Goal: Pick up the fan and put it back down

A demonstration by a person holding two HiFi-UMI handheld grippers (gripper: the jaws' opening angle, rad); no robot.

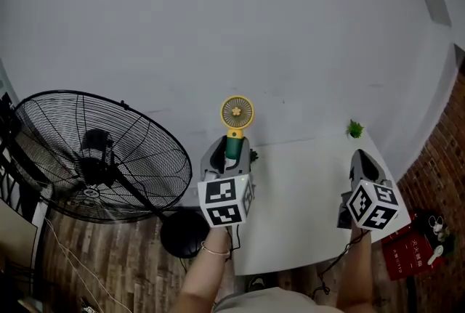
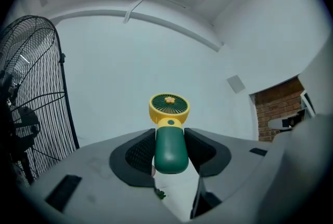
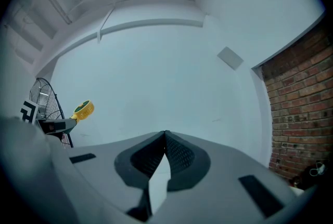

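Pinching the green handle of the fan (image 2: 170, 140), the left tongs (image 1: 231, 150) hold it clear of the white bench (image 1: 298, 224), with its round yellow head sticking out past the tips. Off to the right, the right tongs (image 3: 165, 135) are pressed together on nothing. A small green plant (image 1: 354, 129) sits at the bench's far edge. Left of the bench stands a large black floor fan (image 1: 94, 155). A pale wall (image 1: 276, 28) rises behind, with brick wall (image 1: 439, 152) at the right.
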